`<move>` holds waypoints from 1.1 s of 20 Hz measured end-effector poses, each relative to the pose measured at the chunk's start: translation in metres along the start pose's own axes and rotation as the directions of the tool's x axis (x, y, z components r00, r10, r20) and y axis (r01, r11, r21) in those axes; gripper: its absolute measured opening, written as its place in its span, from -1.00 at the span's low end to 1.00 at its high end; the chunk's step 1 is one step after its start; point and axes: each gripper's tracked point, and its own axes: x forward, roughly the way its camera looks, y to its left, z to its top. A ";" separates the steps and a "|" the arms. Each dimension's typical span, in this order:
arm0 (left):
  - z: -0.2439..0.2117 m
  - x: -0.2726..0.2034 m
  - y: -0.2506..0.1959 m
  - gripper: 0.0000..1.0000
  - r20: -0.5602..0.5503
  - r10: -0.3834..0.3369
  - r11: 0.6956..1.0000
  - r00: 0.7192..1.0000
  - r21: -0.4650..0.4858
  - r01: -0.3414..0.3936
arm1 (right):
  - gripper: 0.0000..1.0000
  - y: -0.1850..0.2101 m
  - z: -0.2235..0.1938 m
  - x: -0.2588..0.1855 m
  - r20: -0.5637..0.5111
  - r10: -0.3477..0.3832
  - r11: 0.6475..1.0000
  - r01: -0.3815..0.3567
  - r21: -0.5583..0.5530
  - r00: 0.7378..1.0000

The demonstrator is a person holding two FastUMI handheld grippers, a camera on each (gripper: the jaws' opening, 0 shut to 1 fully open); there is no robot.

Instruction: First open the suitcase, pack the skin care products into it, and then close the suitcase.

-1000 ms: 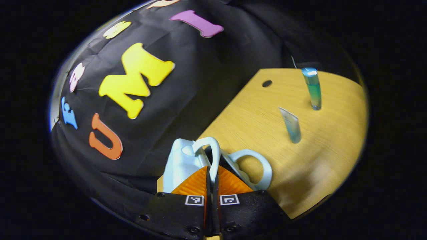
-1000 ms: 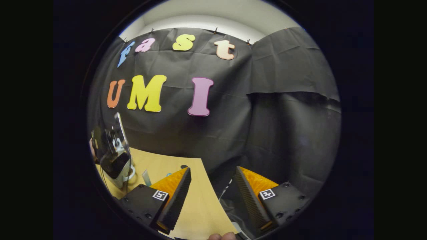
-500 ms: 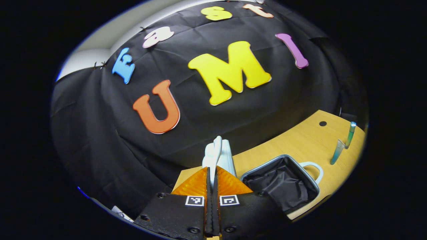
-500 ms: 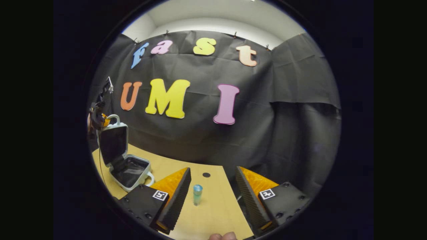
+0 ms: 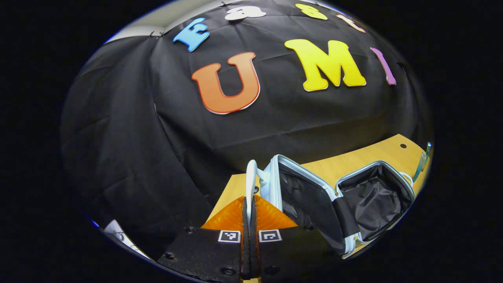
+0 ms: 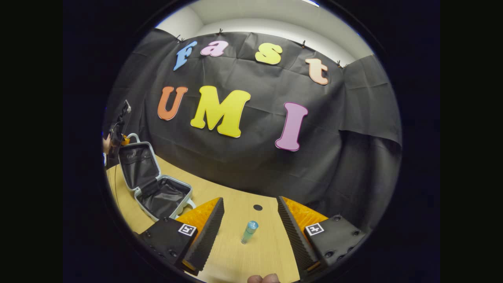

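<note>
At the suitcase's lid handle (image 5: 251,179), the left gripper (image 5: 250,208) is clamped: both fingers pressed flat together on the pale loop, no gap between them. That pinch is what keeps the lid (image 5: 302,196) standing; it leans back past upright, its dark mesh-lined inner face turned toward the base. Judgement: letting go now might let the lid drop either way, so the hold serves as a prop while packing is set up.

Suitcase (image 6: 157,184) sits on the wooden table (image 6: 232,255) near the booth wall, lying open. Base half (image 5: 373,200) flat on the table, black lining slack inside, nothing packed in it that I can see. A second pale handle pokes out from the base's far side.

Beyond the suitcase base, away from the lid: a blue-green bottle (image 6: 249,232) stands upright on the table, well apart from the case. Right gripper (image 6: 250,220) hangs above the table with jaws spread wide, empty, the bottle framed between its fingers but farther off, not touched. Reads as lined up for a first pick. A person's fingertip (image 6: 263,278) shows at that view's bottom edge.

Past the base's far rim, left gripper view catches two slim tube-like items (image 5: 423,161) at the edge; too small and warped to sort out.

Stage, by my reckoning: opening done, packing not yet begun.
</note>
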 end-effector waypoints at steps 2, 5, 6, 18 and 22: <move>-0.039 0.015 0.013 -0.94 -0.063 -0.020 0.996 0.998 -0.093 0.014 | 0.63 0.007 0.002 0.002 -0.004 0.007 1.000 -0.007 -0.030 1.000; -0.088 0.037 0.007 -0.94 -0.148 -0.064 0.982 0.987 -0.183 0.036 | 0.63 0.012 0.002 0.006 -0.017 0.012 0.997 -0.014 -0.077 1.000; -0.102 0.041 0.001 -0.94 -0.168 -0.077 0.977 0.983 -0.209 0.041 | 0.63 0.014 0.002 0.007 -0.022 0.014 0.996 -0.016 -0.088 1.000; -0.141 0.047 0.016 0.19 -0.189 -0.074 0.943 0.979 -0.332 0.007 | 0.63 0.036 -0.001 0.013 -0.041 0.043 0.991 -0.048 -0.122 0.998; -0.110 0.017 0.032 0.80 -0.144 0.007 0.948 0.990 -0.313 -0.052 | 0.63 0.042 -0.007 0.018 -0.038 0.063 0.994 -0.067 -0.091 0.997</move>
